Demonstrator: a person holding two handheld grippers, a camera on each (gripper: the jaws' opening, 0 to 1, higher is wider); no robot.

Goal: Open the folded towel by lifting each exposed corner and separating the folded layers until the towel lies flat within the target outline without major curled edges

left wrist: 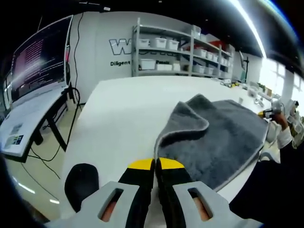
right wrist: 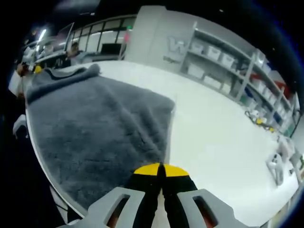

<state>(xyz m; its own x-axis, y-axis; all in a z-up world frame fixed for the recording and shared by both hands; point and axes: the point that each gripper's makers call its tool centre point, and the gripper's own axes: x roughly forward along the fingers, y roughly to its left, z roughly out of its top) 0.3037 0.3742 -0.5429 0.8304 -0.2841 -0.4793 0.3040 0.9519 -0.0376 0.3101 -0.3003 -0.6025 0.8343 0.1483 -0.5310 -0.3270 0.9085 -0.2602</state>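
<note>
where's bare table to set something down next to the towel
Left gripper view: a wide bare stretch of the white table lies between the grey towel and the edge toward the monitor. Right gripper view: bare table runs from the towel's edge toward the shelves. Small items crowd the far edge.

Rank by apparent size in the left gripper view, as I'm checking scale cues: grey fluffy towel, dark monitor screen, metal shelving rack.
1. Grey fluffy towel, largest, though nearest.
2. Metal shelving rack and dark monitor screen look about alike; unranked.
</note>
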